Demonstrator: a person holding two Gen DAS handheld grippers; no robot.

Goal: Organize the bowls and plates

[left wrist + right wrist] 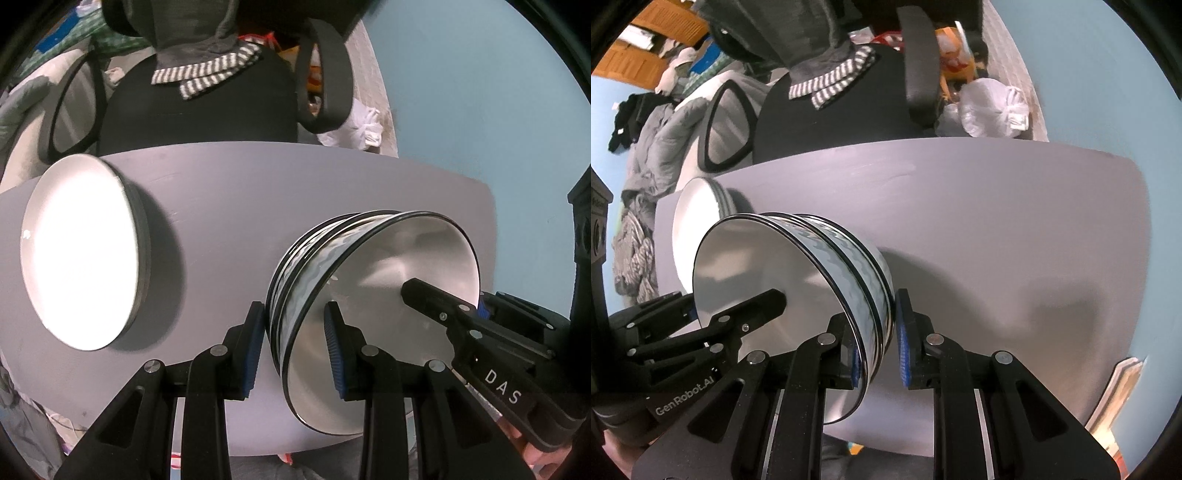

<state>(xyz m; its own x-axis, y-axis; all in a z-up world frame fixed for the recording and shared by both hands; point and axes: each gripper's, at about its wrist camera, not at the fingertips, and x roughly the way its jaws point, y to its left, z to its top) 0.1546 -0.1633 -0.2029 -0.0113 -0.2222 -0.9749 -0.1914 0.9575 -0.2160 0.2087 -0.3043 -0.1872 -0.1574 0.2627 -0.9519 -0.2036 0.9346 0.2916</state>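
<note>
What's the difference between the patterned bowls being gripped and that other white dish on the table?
The stacked bowls have black rims and a wavy blue-grey band outside; the white plates are plain with a grey edge. The bowls are deep, the plates shallow. Both grippers' fingers straddle the bowls' rims; nothing touches the plates. Both are round, white inside, and stacked.

i see a grey tabletop (236, 192) with a matte, faintly scuffed surface. on its left part rests a stack of white plates (79, 251) with grey rims. toward the near right stands a stack of nested bowls (369, 295), white inside, black-rimmed, with a wavy blue-grey band outside. the two stacks stand apart.
</note>
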